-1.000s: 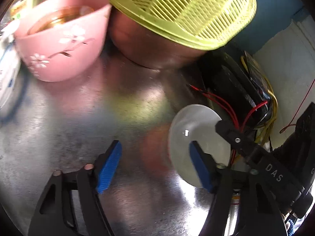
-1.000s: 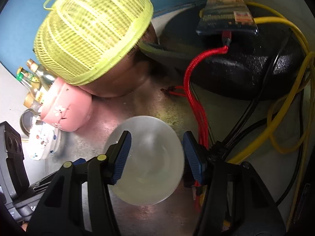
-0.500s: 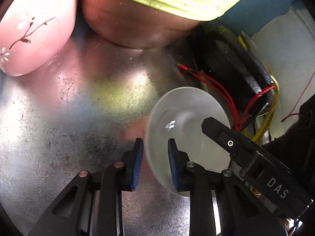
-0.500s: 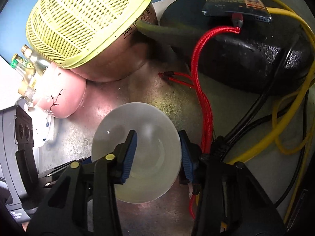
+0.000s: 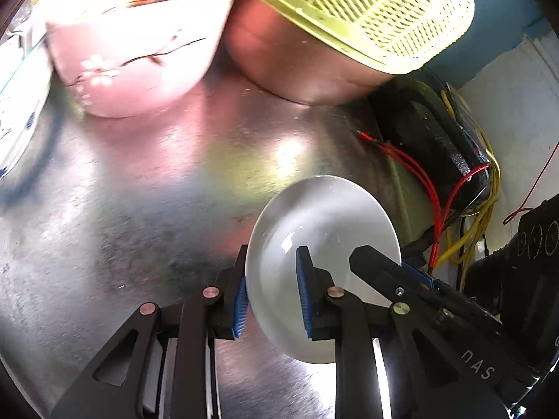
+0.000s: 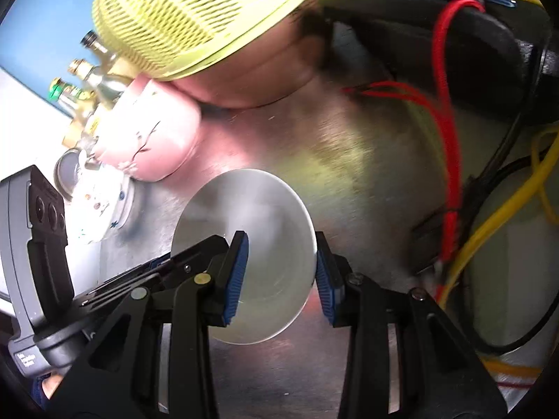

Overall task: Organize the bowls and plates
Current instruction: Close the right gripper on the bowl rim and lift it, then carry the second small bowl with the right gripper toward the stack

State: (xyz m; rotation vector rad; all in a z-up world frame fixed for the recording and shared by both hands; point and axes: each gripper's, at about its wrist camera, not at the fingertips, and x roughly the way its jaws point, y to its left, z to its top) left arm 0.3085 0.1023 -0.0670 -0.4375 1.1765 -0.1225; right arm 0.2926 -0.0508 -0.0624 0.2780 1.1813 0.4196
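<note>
A small white bowl [image 5: 325, 216] [image 6: 258, 202] sits on the shiny metal counter [image 5: 139, 209]. My left gripper [image 5: 271, 272] straddles the bowl's left rim, one pad outside the wall and one inside. Its pads touch the wall while the jaws are closing. My right gripper [image 6: 279, 265] straddles the opposite rim, with the outer pad at the edge and the inner pad over the hollow. Its jaws are closing too, and a gap still shows inside. Behind stands a pink flowered bowl [image 5: 139, 56] [image 6: 153, 139].
A yellow mesh basket [image 5: 367, 10] [image 6: 195, 10] lies upside down on a brown bowl [image 5: 290, 59]. A white dish with blue print [image 6: 101, 206] and bottles [image 6: 94, 66] are on the left. On the right is a black block [image 5: 429, 139] with red wires [image 6: 443, 104] and yellow ones.
Both grippers have narrowed their jaws from wide open. The left one shifted from the bare counter onto the bowl's left rim. The right one settled lower over the other rim.
</note>
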